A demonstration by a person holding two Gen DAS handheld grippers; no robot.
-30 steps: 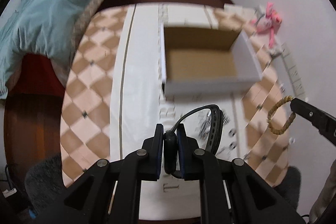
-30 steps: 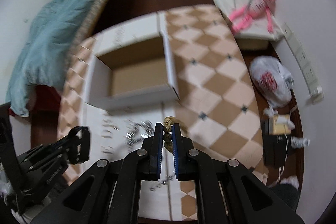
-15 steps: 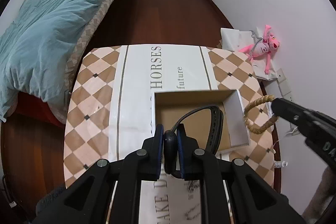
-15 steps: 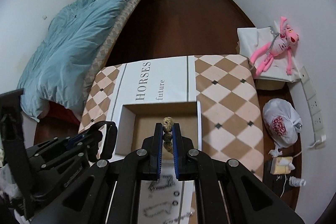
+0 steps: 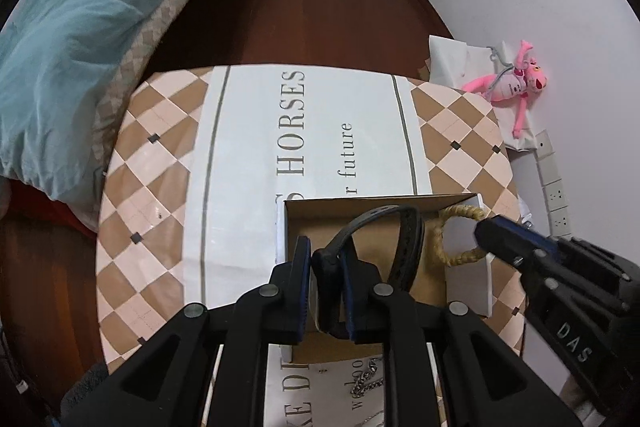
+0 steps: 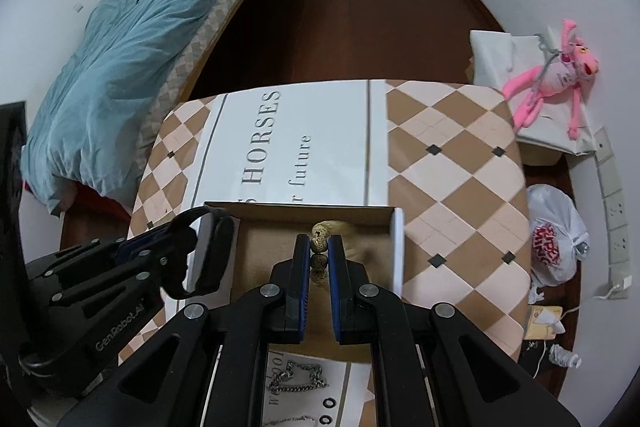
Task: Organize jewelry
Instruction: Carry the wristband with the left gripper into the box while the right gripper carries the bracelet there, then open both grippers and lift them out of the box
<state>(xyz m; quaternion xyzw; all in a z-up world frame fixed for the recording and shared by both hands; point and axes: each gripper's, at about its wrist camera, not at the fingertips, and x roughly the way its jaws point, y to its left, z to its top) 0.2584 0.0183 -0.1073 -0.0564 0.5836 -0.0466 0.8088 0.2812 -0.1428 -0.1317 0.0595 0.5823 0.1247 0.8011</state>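
The left gripper [image 5: 325, 269] is pinched tight on a black watch [image 5: 404, 247]. The watch strap loops up and over the open cardboard box [image 5: 468, 283], near the box's left wall.

The right gripper [image 6: 320, 251] is pinched tight on a bead bracelet [image 6: 320, 237]. In the left wrist view the tan bracelet [image 5: 452, 239] hangs as a ring from the right gripper's tip [image 5: 490, 233], just inside the right side of the box. Its far end reaches up to the box's back wall. I cannot tell if it touches the box floor.

The box sits on the table [image 6: 460, 187], a bit toward the near edge, on the white strip with big letters. Both grippers are over the box, side by side and close, but not touching. The box floor between them is bare brown card.

A silver chain [image 6: 298, 377] lies on the table just in front of the box's near wall, under the right gripper. Some small dark rings [image 6: 328, 403] lie a little nearer the table's near edge.

Behind the box the white strip runs to the far edge. The checked part of the table on the right runs to the right edge.

A bed with a blue blanket [image 6: 132, 67] is off the table's left side. A pink toy [image 6: 556, 79] lies by the wall past the far right corner.
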